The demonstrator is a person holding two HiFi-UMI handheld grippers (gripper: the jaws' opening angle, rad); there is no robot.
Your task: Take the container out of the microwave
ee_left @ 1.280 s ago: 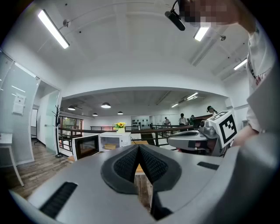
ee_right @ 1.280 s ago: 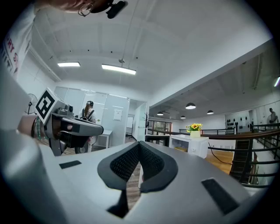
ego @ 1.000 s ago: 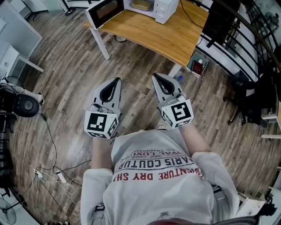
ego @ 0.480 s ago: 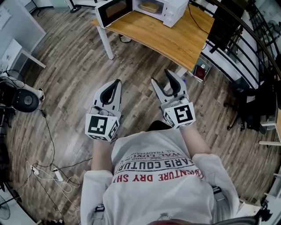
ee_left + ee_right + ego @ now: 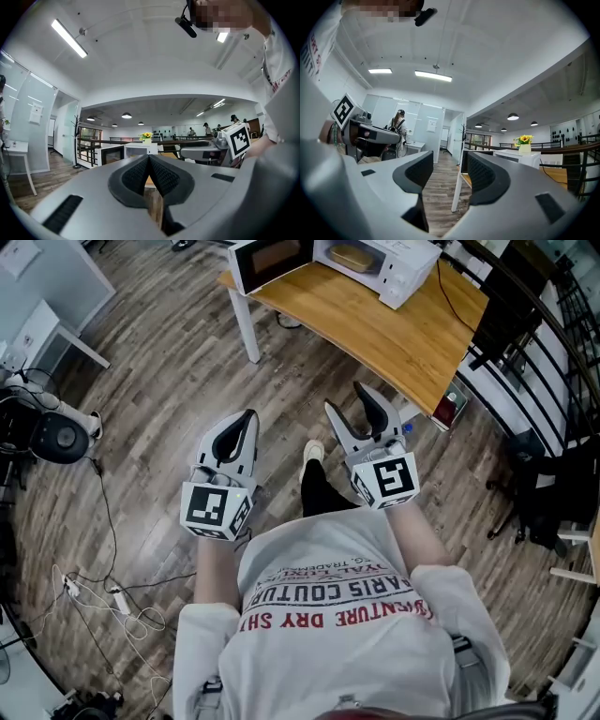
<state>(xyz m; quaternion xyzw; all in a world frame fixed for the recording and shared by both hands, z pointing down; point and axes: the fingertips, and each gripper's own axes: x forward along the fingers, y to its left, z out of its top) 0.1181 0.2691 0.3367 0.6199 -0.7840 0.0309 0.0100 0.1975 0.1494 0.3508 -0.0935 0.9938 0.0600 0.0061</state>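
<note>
Container point(image 5: 354, 257): a shallow, rounded, tan dish. It sits inside the microwave point(image 5: 405, 276), at the top of the head view and well away from both grippers. The microwave is a boxy white oven. Its door point(image 5: 272, 261) is swung wide open to the left and has a dark glass panel. The oven stands on a table point(image 5: 412, 338) with a smooth, honey-coloured wooden top and straight white legs. The floor point(image 5: 150, 381) is grey-brown planks with a streaky wood grain.

A person in a pale shirt point(image 5: 337, 634) printed with red and black letters holds both grippers out level over the floor, short of the table. Each gripper is a smooth grey plastic shell that tapers to two curved jaws lined with black ribbed pads point(image 5: 482, 176). Each also carries a cube with black-and-white square markers.

The left gripper point(image 5: 247, 418) has its jaws clenched together, pad against pad, with nothing between them. The right gripper point(image 5: 347, 401) has its jaws spread wide. They have just been opening and nothing is in the gap. Only floor planks and a white table leg show through it.
</note>
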